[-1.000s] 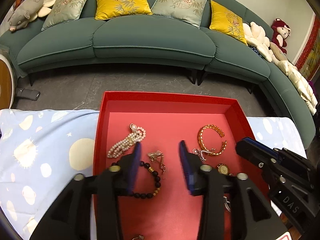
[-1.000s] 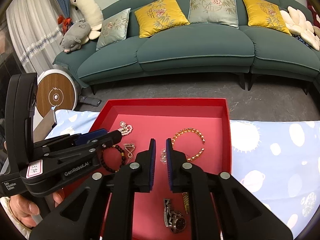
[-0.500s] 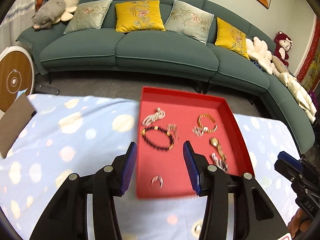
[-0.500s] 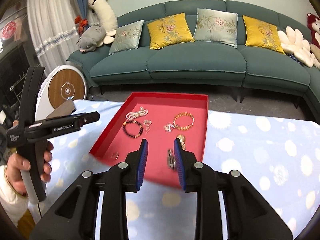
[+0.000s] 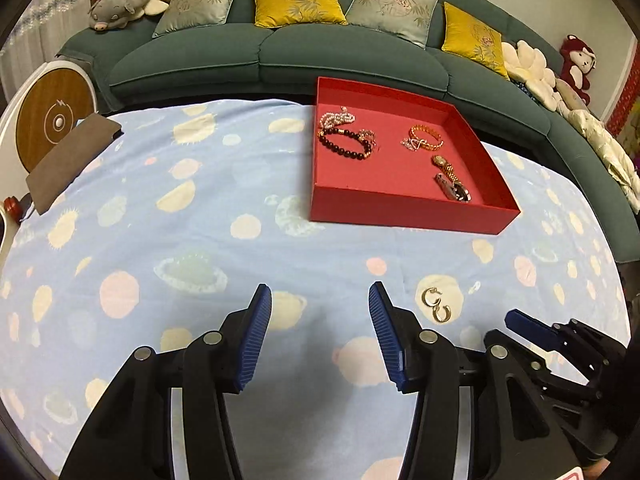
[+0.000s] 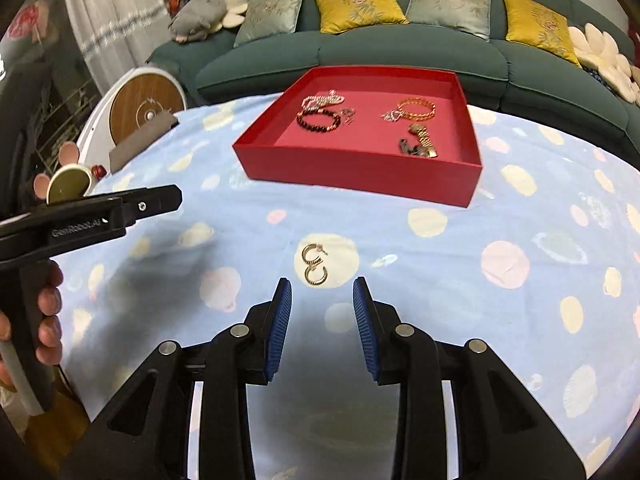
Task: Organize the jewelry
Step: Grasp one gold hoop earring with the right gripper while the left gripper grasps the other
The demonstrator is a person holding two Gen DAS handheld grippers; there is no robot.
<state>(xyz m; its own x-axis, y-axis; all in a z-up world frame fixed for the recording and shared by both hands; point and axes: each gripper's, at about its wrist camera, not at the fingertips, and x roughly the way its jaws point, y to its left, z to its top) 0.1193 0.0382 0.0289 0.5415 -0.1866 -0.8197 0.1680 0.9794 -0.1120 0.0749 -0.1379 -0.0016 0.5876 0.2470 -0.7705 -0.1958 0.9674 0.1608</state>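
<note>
A red tray (image 5: 404, 210) (image 6: 352, 174) sits on the far side of the blue patterned cloth. It holds a pearl bracelet (image 5: 337, 118), a black bead bracelet (image 5: 343, 145) (image 6: 318, 121), a gold bangle (image 5: 426, 137) (image 6: 416, 108) and a watch (image 5: 451, 179) (image 6: 420, 144). Two gold hoop earrings (image 5: 437, 306) (image 6: 314, 265) lie on the cloth near me. My left gripper (image 5: 320, 296) is open and empty, left of the earrings. My right gripper (image 6: 322, 289) is open and empty, just behind the earrings.
A brown flat pad (image 5: 70, 160) lies at the cloth's left edge beside a round wooden disc (image 5: 52, 120). A green sofa (image 5: 280, 52) with cushions stands behind the table. The other gripper shows in each view, at the right (image 5: 560, 344) and left (image 6: 92, 212).
Both grippers have pulled back from over the tray to the near side of the table. The right gripper's jaws have opened wider. The earrings have come into view.
</note>
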